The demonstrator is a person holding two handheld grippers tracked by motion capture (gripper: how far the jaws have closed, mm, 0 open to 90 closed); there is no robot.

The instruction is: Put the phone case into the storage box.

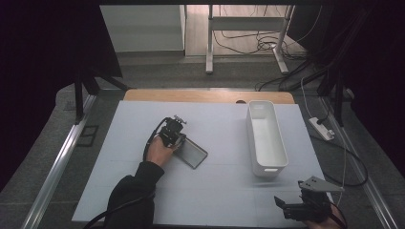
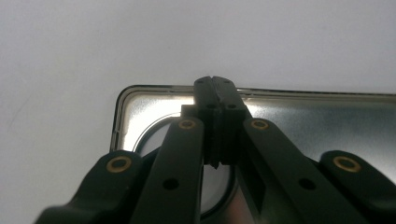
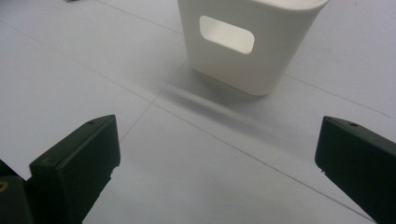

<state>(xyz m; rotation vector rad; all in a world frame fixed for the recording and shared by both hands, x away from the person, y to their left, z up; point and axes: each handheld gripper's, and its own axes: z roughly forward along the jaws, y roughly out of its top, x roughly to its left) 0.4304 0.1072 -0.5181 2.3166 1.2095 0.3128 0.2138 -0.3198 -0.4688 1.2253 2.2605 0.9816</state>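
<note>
My left gripper [image 2: 215, 93] is pressing its jaws together over the flat metal tray [image 1: 192, 152], mid-mat. My right gripper [image 3: 217, 161] is hanging spread wide, near the white bin [image 3: 247, 42].

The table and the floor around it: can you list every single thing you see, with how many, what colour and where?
Flat case: one, dark with a shiny inside, middle left of the mat, under the left gripper.
Bin: one, white, long and open, right side of the mat.
Mat: one, pale grey-blue, covering the table.
Table: one, wooden edge at the far side.
Power strip: one, white, floor at right.
Cables: several, dark, floor beyond the table.
Desk frame: one, white, far back.
Left gripper: one, black, shut, at the case's rim.
Right gripper: one, black, open, near right corner.
</note>
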